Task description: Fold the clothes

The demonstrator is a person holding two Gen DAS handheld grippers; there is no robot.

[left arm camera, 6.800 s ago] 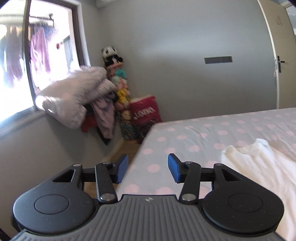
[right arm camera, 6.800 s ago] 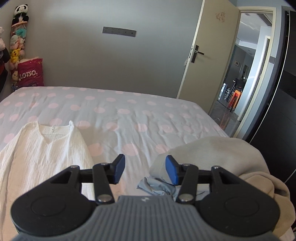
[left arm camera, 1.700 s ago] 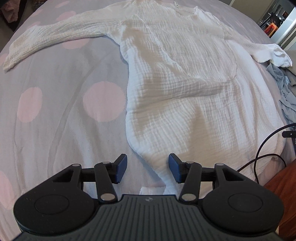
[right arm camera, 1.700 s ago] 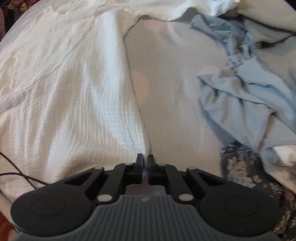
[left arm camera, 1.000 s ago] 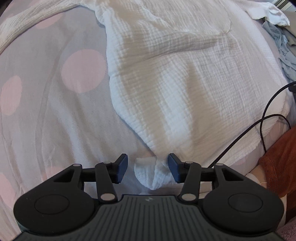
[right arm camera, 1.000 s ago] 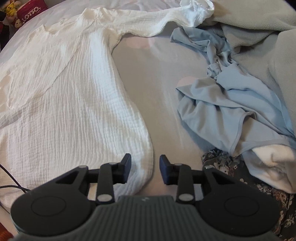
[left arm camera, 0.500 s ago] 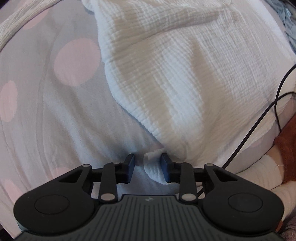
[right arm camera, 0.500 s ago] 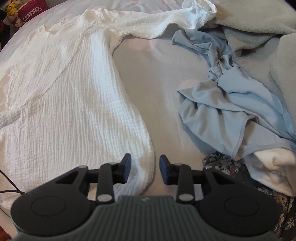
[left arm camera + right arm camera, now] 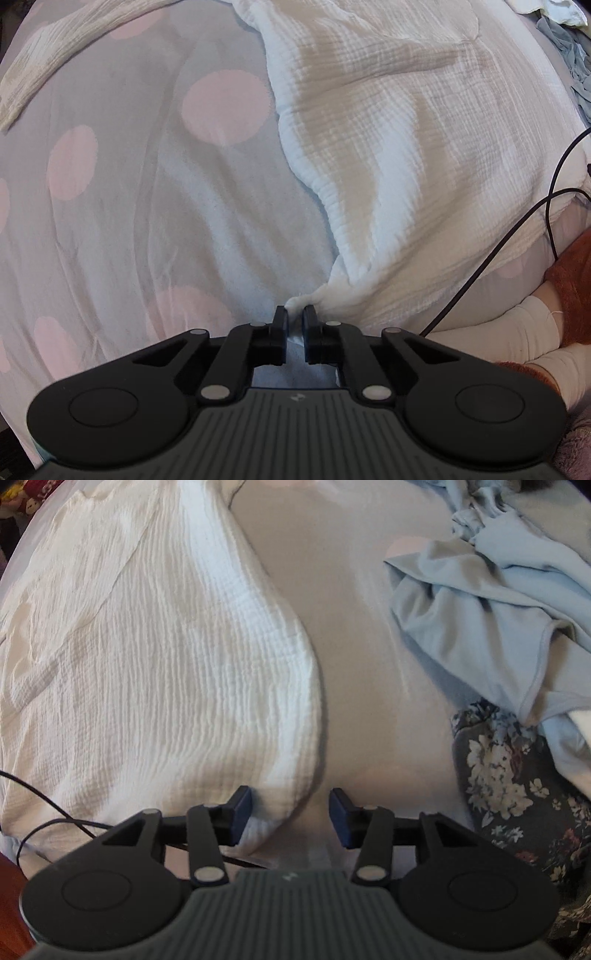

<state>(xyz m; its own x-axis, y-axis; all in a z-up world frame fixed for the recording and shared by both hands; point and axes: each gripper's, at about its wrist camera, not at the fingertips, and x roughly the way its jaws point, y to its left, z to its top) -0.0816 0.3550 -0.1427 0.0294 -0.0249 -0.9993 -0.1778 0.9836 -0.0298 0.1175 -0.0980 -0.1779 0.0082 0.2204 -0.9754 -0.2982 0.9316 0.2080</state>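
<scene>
A white crinkled long-sleeved garment [image 9: 388, 129] lies spread flat on the pink-dotted bedsheet [image 9: 147, 203]. My left gripper [image 9: 294, 314] points straight down at its lower left hem corner; the jaws are closing and the pads pinch a small bunch of that corner, with the cloth drawn taut from it. In the right wrist view the same garment [image 9: 166, 664] fills the left side. My right gripper [image 9: 291, 805] hangs over its lower right hem corner. Its jaws are opening; the corner lies between them, nearer the left pad, and is not pressed.
A crumpled pale blue garment [image 9: 480, 602] and a dark floral cloth [image 9: 509, 775] lie right of the white one, with bare sheet between. A black cable [image 9: 498, 251] crosses the hem. Rust-coloured fleece [image 9: 569, 288] and a white-clad limb [image 9: 524, 332] are at the bed's near edge.
The left jaws have come together on the hem corner that lay between them and pulled it up slightly. The right jaws have widened, and that gripper has tipped further down over the other corner.
</scene>
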